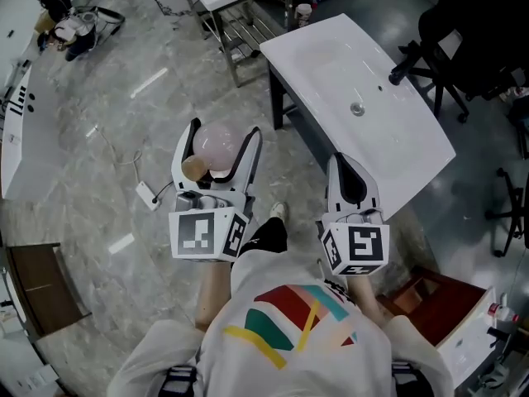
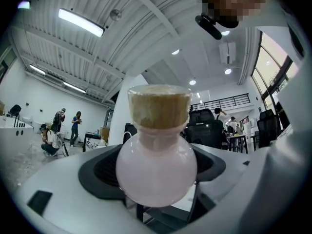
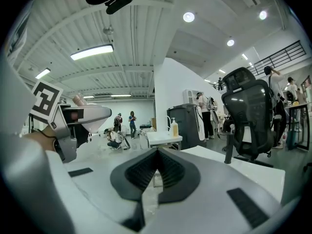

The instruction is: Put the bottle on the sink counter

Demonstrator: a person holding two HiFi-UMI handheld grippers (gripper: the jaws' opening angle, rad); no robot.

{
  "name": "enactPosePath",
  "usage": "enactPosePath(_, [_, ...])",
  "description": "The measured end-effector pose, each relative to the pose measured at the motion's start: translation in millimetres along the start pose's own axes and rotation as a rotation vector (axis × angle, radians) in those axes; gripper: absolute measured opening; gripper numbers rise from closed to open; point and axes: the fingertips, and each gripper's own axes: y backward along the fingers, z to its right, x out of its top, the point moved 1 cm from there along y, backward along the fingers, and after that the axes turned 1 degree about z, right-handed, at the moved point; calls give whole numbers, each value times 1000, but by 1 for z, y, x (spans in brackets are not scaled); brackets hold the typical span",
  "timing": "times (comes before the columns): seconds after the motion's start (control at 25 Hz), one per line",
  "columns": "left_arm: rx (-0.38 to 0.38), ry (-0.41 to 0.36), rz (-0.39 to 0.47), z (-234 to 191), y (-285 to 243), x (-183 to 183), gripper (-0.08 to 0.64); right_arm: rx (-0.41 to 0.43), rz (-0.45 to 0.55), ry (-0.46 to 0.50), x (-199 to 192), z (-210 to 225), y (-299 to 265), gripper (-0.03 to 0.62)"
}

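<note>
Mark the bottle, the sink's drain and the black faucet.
bottle (image 2: 156, 169), left gripper view, on its round pink body.
drain (image 1: 357, 108), head view, on the metal ring in the basin.
faucet (image 1: 403, 66), head view, on its black body.

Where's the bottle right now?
Head view: the bottle is gripped in the left gripper, above the floor, left of the sink counter. The shut, empty right gripper is nearer the counter.
</note>
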Motion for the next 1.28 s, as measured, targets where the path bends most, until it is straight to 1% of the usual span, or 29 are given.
enactPosePath(0.2, [-34,3,7,-28,-46,6,417,-26,-8,19,11,-3,-53,11])
enactPosePath(0.32, [-68,7,0,-39,-65,5,417,-35,-34,35,11,-7,-79,11])
enactPosePath(0.44, [-82,16,-6,-46,-79,2,417,-41,-47,52,11,-7,-94,11])
enactPosePath(0.52, [-84,29,-14,-47,-87,-3,417,-60,-53,55,9,-1,-99,11])
enactPosePath(0.64, [-94,41,-36,-44,-100,-11,417,-83,-63,57,8,13,-107,11])
enactPosePath(0.8, [-96,46,-45,-36,-113,-15,417,-88,-52,67,14,29,-118,11])
enactPosePath(1.04, [-91,35,-28,-19,-125,-9,417,-58,-28,49,26,48,-126,11])
enactPosePath(1.28, [-99,34,-17,-8,-134,-5,417,-54,-4,78,37,59,-132,11])
